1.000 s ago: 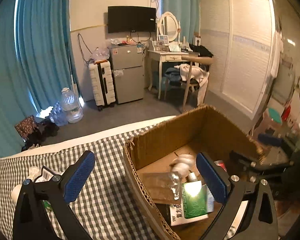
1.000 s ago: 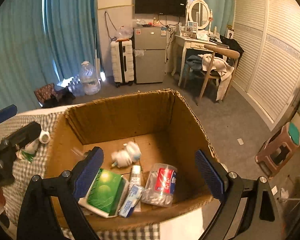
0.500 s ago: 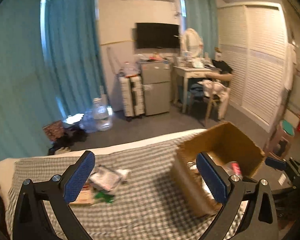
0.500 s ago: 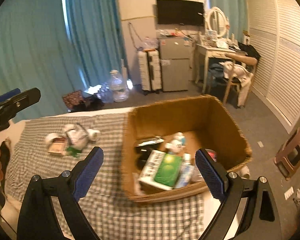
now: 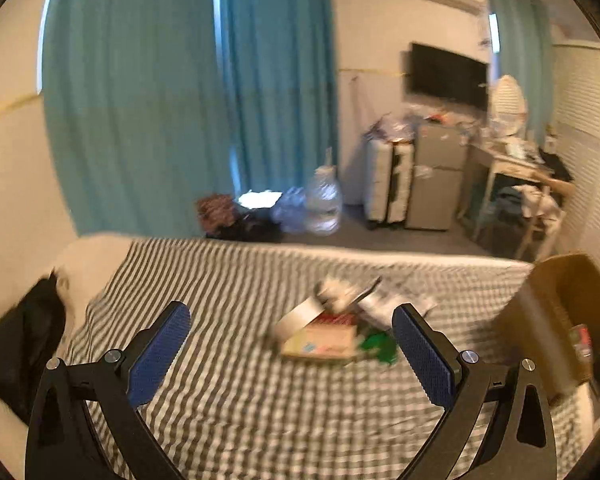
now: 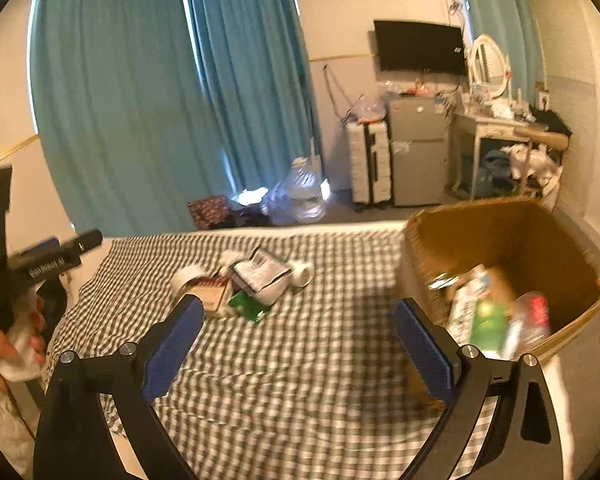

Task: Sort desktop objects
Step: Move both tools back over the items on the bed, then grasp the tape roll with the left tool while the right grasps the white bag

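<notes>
1. Checked cloth (image 6: 320,344) covers the whole work surface, so every loose item sits on one flat plane in reach of both tongs.
2. Cardboard box (image 6: 500,240) sits at the right edge with its top open. It is the drop bin; it already holds a green packet (image 6: 488,326), a clear tub with a red label (image 6: 536,316) and other bits.
3. Unsorted pile (image 6: 246,286) lies mid-cloth, left of the box and well apart from it: tape roll (image 6: 184,278), small red-and-white box (image 6: 214,292), white pouch (image 6: 262,276), green wrapper (image 6: 246,306), all touching or overlapping.
4. Right gripper (image 6: 296,334) has pads spread wide, empty, near side of the cloth between pile and box.
5. Left gripper (image 5: 292,354) is also spread and empty, lined up on the pile (image 5: 336,326). Judgement: next pick comes from there. View is blurred.
</notes>
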### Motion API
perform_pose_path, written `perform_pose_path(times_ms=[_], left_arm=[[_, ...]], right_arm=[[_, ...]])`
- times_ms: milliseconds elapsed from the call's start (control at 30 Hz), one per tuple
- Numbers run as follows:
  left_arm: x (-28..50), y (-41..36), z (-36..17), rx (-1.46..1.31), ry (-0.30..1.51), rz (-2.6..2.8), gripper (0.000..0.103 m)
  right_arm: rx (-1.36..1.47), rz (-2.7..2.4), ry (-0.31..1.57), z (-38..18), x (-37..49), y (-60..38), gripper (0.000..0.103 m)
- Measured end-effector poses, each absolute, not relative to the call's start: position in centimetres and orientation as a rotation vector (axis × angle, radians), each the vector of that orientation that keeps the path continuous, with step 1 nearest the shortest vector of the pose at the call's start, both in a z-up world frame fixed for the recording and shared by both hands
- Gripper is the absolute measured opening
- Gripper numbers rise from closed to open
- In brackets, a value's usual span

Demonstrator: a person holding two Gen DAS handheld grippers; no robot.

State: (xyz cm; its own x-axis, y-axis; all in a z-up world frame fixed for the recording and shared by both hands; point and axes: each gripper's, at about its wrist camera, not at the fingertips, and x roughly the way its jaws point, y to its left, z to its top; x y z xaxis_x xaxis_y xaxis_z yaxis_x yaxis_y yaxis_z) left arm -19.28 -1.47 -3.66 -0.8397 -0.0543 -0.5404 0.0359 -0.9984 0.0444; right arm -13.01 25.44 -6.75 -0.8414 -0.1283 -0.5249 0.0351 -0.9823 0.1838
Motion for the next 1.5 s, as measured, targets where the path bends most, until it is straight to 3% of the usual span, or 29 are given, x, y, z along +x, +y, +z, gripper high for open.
perform_pose_path(times_ms=[367, 667, 867, 1033, 1167, 1233, 1300, 1400, 1467, 1500], left_arm=[[-25.4, -4.2, -17.9, 1.113, 0.046, -2.841, 0.103], [-32.8, -5.8, -20.1, 1.008, 0.023, -2.912, 0.103], [-34.2, -7.3, -21.3, 1.092, 0.303, -3.010, 0.103], [-34.6, -5.7, -21.5, 1.050, 0.085, -3.079, 0.103], [-36.6, -6.0, -22.7, 1.118, 0.077, -3.051, 0.103], [-37.0, -6.5, -23.2, 1.171, 0.135, -3.051, 0.101], [-36.8, -6.8, -23.2, 1.173, 0.159, -3.063, 0.094], [-36.7, -7.3, -22.9, 1.199, 0.181, -3.073, 0.076], [-36.6, -7.4, -22.6, 1.199, 0.178, -3.079, 0.053], [-36.5, -7.5, -22.5, 1.190, 0.168, -3.080, 0.048]], right_arm=[[1.021, -2.906, -0.189, -15.5, -19.8, 22.3, 0.097], [1.083, -2.829, -0.229, -19.6, -27.9, 21.0, 0.097], [1.045, -2.778, -0.287, -20.3, -33.1, 19.0, 0.097], [1.115, -2.775, -0.378, -21.8, -36.5, 17.9, 0.095], [1.171, -2.747, -0.470, -23.0, -37.4, 18.0, 0.070], [1.184, -2.726, -0.430, -23.0, -37.1, 17.7, 0.045], [1.201, -2.720, -0.378, -23.0, -36.8, 17.5, 0.037], [1.175, -2.720, -0.384, -22.6, -35.8, 17.7, 0.025], [1.156, -2.735, -0.396, -22.1, -35.0, 18.0, 0.021], [1.157, -2.726, -0.399, -21.9, -34.7, 18.1, 0.018]])
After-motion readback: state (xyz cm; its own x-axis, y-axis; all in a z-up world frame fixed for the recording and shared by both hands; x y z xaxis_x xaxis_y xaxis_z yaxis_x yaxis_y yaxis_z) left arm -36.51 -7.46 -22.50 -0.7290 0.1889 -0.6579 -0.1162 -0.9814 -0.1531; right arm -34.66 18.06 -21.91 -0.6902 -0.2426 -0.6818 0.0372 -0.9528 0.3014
